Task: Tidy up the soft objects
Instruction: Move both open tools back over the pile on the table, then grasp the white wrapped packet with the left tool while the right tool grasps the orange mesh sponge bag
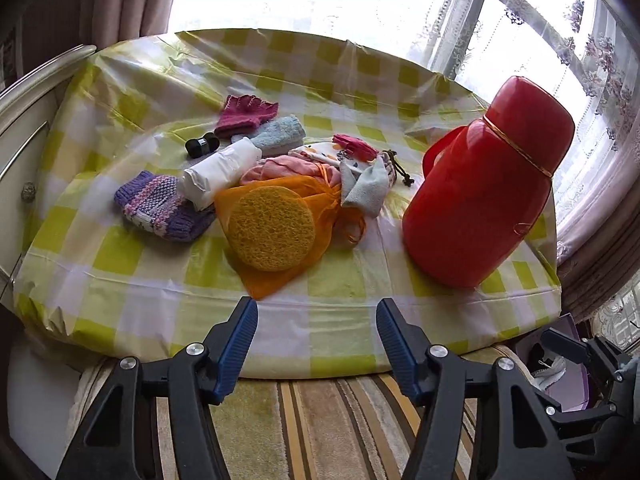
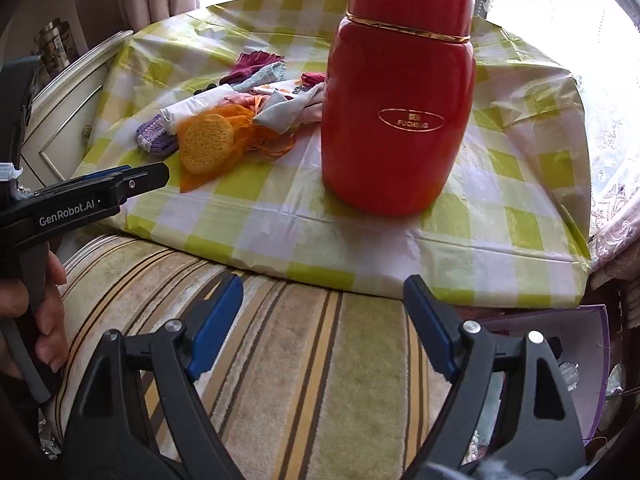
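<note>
A heap of soft things lies on the checked tablecloth [image 1: 132,272]. It holds a round yellow sponge [image 1: 270,230] on an orange mesh bag [image 1: 276,284], a purple knitted sock [image 1: 160,208], a white cloth roll [image 1: 220,170], a magenta knitted glove [image 1: 246,114], a light blue towel [image 1: 280,132], a pink cloth [image 1: 276,170] and a pale grey cloth [image 1: 368,190]. My left gripper [image 1: 316,308] hangs open and empty at the table's near edge, short of the orange bag. My right gripper [image 2: 326,284] is open and empty over the striped cushion [image 2: 280,360], in front of the red flask [image 2: 396,92].
The tall red flask [image 1: 484,184] stands at the right of the heap. A small black object [image 1: 202,145] lies by the white roll. A purple box [image 2: 580,344] sits low to the right beside the cushion. A white cabinet [image 1: 24,140] stands left, curtained windows behind.
</note>
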